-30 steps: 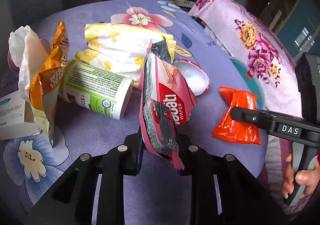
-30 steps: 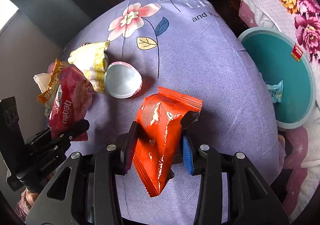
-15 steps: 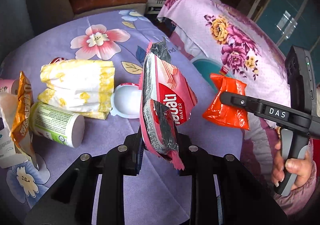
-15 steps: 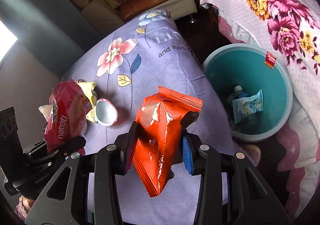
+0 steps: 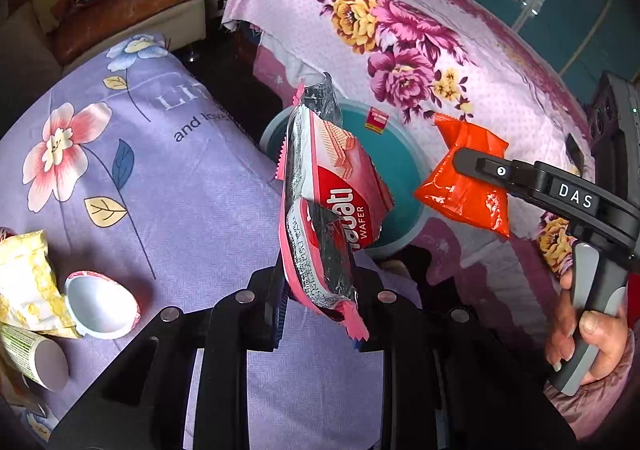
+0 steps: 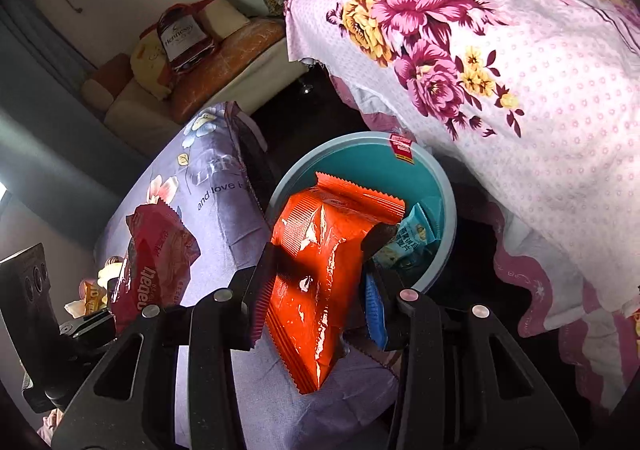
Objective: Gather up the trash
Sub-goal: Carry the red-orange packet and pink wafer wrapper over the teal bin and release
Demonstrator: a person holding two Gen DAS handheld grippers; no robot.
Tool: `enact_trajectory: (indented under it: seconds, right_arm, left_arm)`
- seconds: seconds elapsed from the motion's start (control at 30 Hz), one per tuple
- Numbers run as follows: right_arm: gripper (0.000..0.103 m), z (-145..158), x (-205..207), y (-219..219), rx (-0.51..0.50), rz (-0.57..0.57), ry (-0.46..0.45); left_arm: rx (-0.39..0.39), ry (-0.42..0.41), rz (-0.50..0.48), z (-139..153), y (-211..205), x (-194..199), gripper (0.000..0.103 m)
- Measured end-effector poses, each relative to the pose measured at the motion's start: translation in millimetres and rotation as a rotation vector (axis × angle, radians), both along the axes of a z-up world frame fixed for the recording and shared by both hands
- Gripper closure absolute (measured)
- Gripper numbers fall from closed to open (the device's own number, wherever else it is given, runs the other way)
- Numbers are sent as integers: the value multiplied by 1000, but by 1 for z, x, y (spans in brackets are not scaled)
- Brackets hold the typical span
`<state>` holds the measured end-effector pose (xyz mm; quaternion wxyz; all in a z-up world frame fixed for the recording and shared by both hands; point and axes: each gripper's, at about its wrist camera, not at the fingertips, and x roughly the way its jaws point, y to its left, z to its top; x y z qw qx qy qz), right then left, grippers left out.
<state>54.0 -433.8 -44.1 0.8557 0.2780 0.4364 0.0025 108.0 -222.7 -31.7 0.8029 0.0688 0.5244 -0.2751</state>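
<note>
Left tool (image 5: 320, 314) is clamped on a red wafer wrapper (image 5: 332, 206), and over the last second both views have swung from the heap of litter on the purple floral worktop (image 5: 132, 178) toward the teal bin (image 6: 442, 186) standing on the floor beside it. Where the bin was only a sliver at the frame edge, the wafer wrapper now hangs in front of its near rim in the left wrist view, though I cannot tell whether it is truly above the opening yet. Right tool (image 6: 316, 290) is closed on an orange snack packet (image 6: 320, 250), and in its own view that packet now covers much of the bin's mouth, so it looks the closer of the two to a drop. I judge that both pieces are in the carry stage, with release the next step and more trips needed afterwards. Counting from the far side of the worktop toward the bin: one green-labelled can (image 5: 32, 354) lying on its side, one crumpled yellow-and-white wrapper (image 5: 24, 286), one white plastic cup (image 5: 100, 310) tipped over just beside it, then the two held wrappers, one per tool. One orange-brown wrapper shows faintly behind the left tool in the right wrist view. Inside the bin lies one light blue packet (image 6: 412, 238); one red sticker (image 6: 402, 146) sits on the rim.
</note>
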Motion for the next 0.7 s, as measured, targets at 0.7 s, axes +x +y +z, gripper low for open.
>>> enact_trajectory:
  seconds: [0.7]
  right_arm:
    - [65, -29, 21, -32, 23, -28, 55]
  left_arm:
    - [36, 44, -29, -27, -60, 37, 67]
